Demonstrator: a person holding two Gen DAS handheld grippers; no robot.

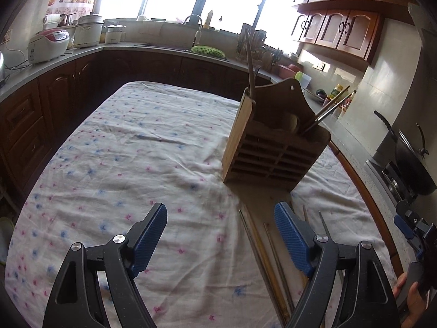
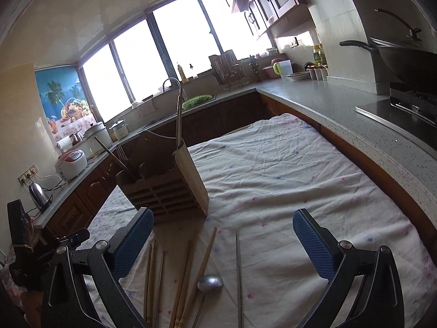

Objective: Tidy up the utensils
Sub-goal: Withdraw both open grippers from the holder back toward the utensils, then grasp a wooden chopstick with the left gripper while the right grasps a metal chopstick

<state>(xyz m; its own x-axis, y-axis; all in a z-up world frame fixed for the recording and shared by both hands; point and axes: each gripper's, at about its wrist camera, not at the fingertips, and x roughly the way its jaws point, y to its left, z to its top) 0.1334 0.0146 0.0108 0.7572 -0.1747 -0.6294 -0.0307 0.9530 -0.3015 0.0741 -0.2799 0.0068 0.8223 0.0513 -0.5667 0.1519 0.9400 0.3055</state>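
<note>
A wooden utensil holder [image 1: 275, 147] stands on the cloth-covered table [image 1: 131, 147], with several chopsticks and a long handle sticking up out of it. My left gripper [image 1: 221, 210] hovers open in front of it with nothing between its fingers. Loose chopsticks [image 1: 259, 248] lie on the cloth just under its right finger. In the right wrist view the holder [image 2: 166, 183] is ahead to the left. My right gripper [image 2: 223, 214] is open and empty above wooden chopsticks [image 2: 191, 270], a metal spoon [image 2: 210, 283] and a metal chopstick [image 2: 239, 270].
Kitchen counters [image 2: 341, 109] wrap around the table on three sides. A wok [image 2: 407, 60] sits on the stove at the right. Rice cookers [image 1: 49, 45] and a kettle [image 2: 39, 195] stand on the left, and a sink with a green basket [image 1: 208, 51] is at the back.
</note>
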